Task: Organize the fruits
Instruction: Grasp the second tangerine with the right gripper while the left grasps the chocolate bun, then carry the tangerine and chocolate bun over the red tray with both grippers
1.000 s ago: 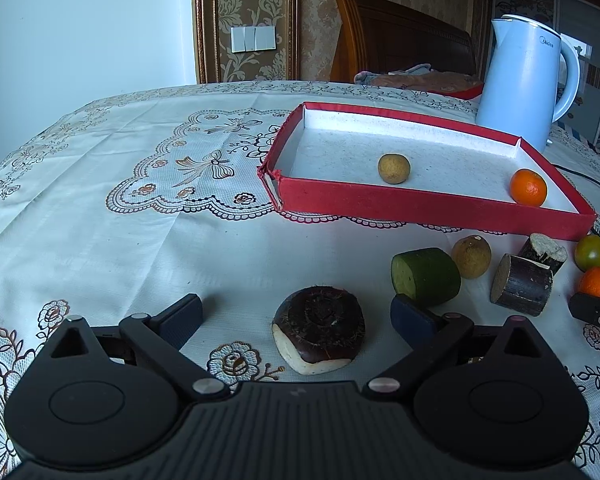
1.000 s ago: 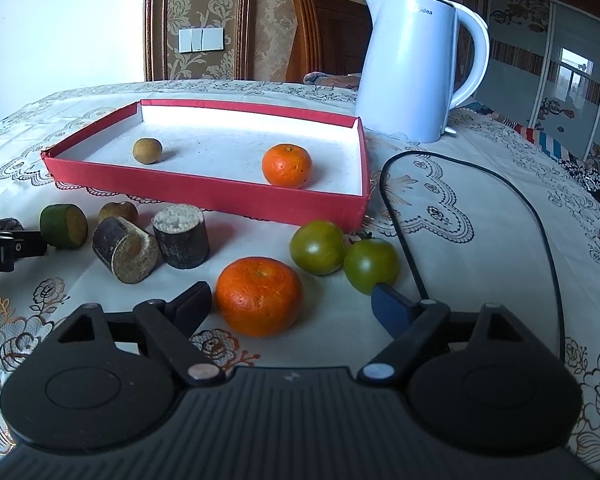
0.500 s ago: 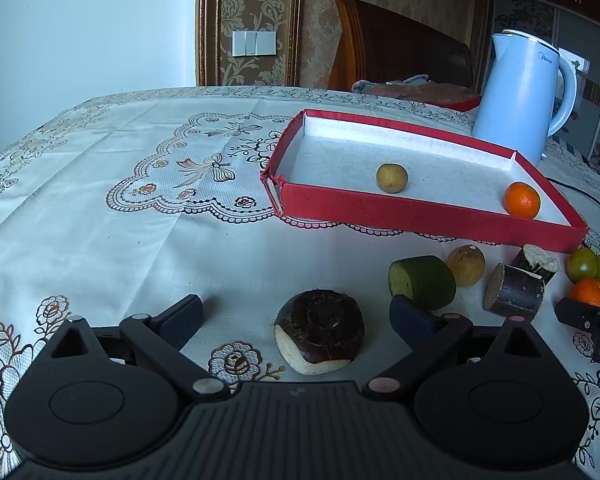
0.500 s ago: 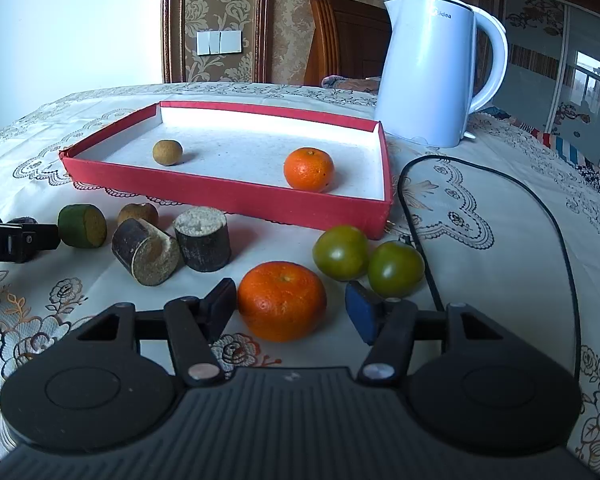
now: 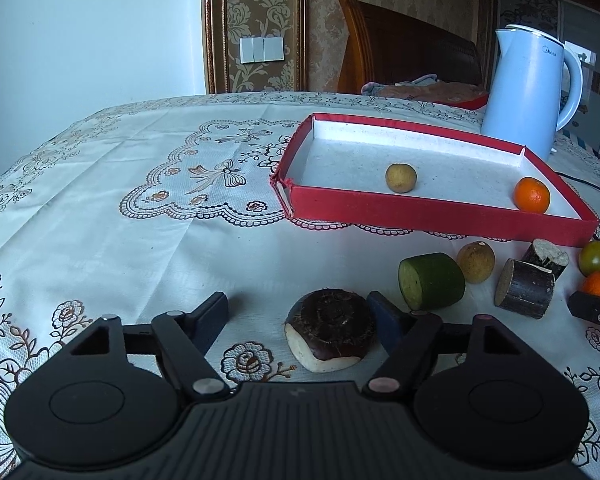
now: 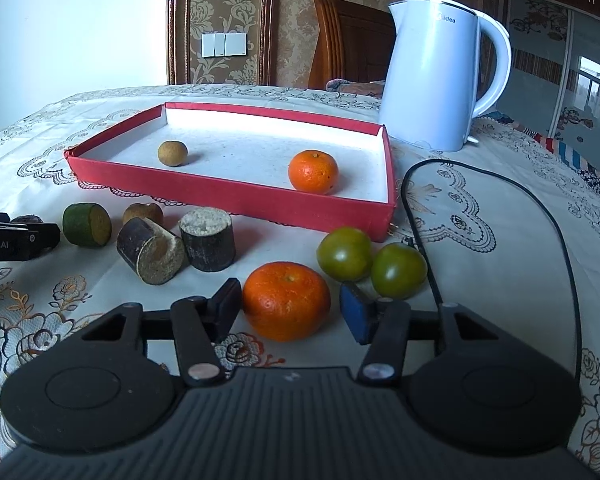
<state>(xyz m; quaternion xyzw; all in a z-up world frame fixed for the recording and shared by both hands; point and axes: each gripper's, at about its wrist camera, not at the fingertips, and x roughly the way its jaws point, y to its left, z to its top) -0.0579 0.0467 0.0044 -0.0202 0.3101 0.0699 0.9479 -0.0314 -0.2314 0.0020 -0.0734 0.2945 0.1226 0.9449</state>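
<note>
My left gripper (image 5: 300, 316) is open around a dark water chestnut (image 5: 332, 330) on the tablecloth; its right finger is close to the chestnut, the left one apart. My right gripper (image 6: 290, 306) has narrowed around an orange tangerine (image 6: 287, 300); its left finger touches the fruit and a small gap shows at the right finger. A red tray (image 6: 236, 198) holds a longan (image 6: 172, 153) and a tangerine (image 6: 313, 171). In front of the tray lie two green tomatoes (image 6: 345, 253), two dark cane pieces (image 6: 207, 239), a green cane piece (image 6: 86, 225) and a longan (image 6: 143, 213).
A white kettle (image 6: 434, 76) stands behind the tray's right corner, and its black cord (image 6: 556, 224) loops over the cloth to the right. A wooden chair back (image 5: 404, 48) stands beyond the table. The left gripper's finger shows in the right wrist view (image 6: 16, 238).
My right gripper has closed in from wide open to just around the tangerine and moved forward. My left gripper has narrowed a little around the water chestnut.
</note>
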